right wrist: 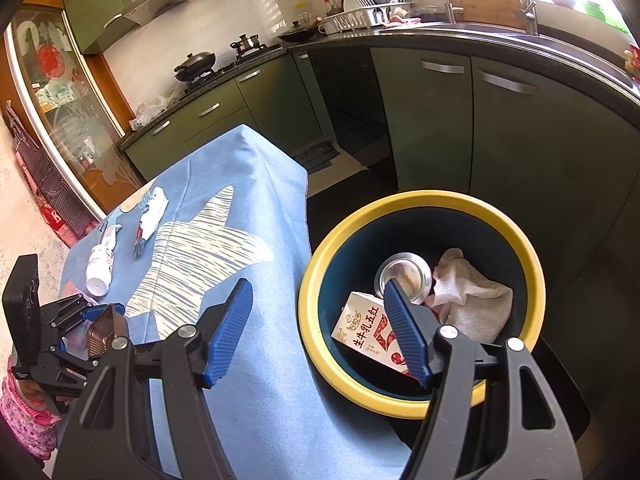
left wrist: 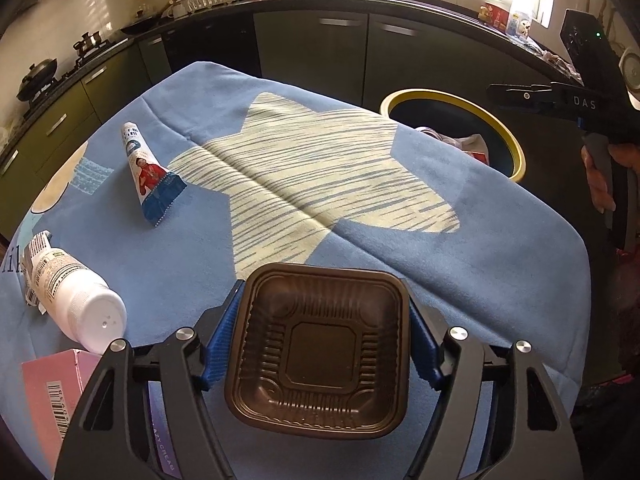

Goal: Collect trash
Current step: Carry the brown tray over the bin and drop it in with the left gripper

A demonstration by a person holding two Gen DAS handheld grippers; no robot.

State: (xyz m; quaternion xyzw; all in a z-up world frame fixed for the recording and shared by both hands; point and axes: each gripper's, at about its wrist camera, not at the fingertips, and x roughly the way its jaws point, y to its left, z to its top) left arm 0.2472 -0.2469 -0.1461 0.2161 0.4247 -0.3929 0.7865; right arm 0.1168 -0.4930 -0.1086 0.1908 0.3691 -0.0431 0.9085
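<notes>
Trash: a brown plastic tray (left wrist: 320, 354) sits between the jaws of the left gripper (left wrist: 318, 344), low and near over the bench (left wrist: 480, 264), which is draped in a blue cloth with a pale star
Left jaws: the blue pads (left wrist: 222, 350) lie against the tray's two sides, pinching it
Right jaws: the right gripper (right wrist: 320, 320) stands spread with nothing between the pads, hovering where the bench's right edge meets the bin (right wrist: 320, 260)
Already binned: a red and white milk carton (right wrist: 368, 332), a shiny can (right wrist: 408, 276) and a crumpled white cloth or tissue (right wrist: 468, 296) lie inside the yellow-rimmed bin, on the floor just right of the bench
Still on the bench: a white bottle (left wrist: 76, 292) lying on its side at near left, a squeezed tube (left wrist: 150, 174) farther back on the left, and a pink box (left wrist: 48, 396) at the near left corner
Progress: judged partway; several pieces are in, the tray is in hand, at least three remain
Hard to make out: the pink box is cut off by the frame and partly covered by the left gripper; whether the tray is off the cloth or resting on it I cannot tell; the bin's bottom is hidden under what lies in it
</notes>
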